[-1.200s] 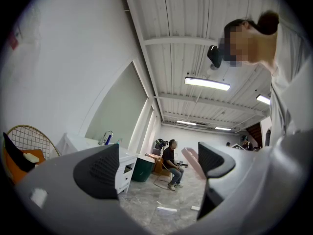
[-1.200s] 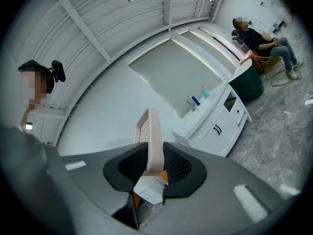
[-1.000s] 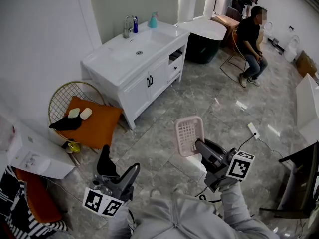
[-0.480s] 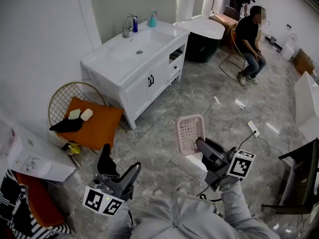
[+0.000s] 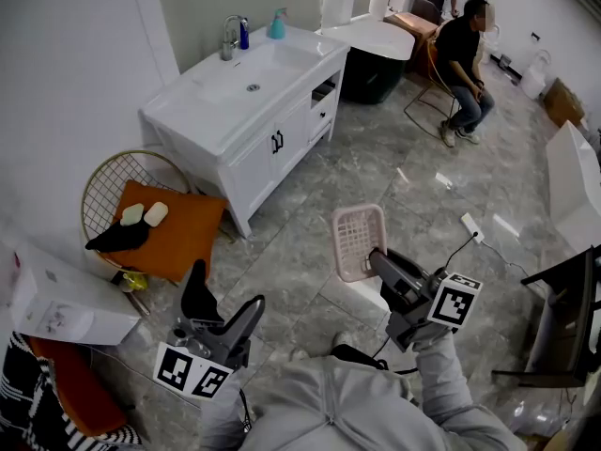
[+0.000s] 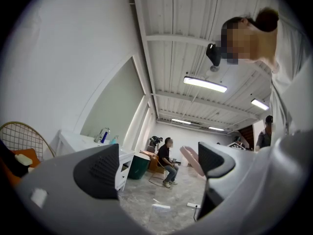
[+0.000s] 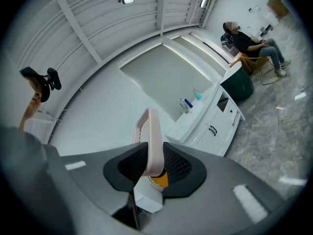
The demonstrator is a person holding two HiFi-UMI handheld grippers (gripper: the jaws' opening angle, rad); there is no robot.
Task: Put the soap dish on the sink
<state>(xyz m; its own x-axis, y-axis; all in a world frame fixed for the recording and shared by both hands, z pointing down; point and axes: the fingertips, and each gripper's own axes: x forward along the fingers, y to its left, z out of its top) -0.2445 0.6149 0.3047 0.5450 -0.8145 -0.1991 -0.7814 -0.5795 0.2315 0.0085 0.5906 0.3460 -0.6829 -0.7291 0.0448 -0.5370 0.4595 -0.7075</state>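
Your right gripper (image 5: pixel 376 259) pinches the pink soap dish (image 5: pixel 357 241) by one edge, well apart from the white sink (image 5: pixel 192 111), left gripper (image 5: pixel 223 303) spread and empty: walk closer, hold firm, level the dish before lowering it beside the basin.

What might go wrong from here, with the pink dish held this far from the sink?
1. The right gripper pinches the pink slatted plastic soap dish by one end only, edge-on between the jaws; it may twist or slip during the carry.
2. A white power strip lies on the grey tiled floor nearby, a possible trip hazard.
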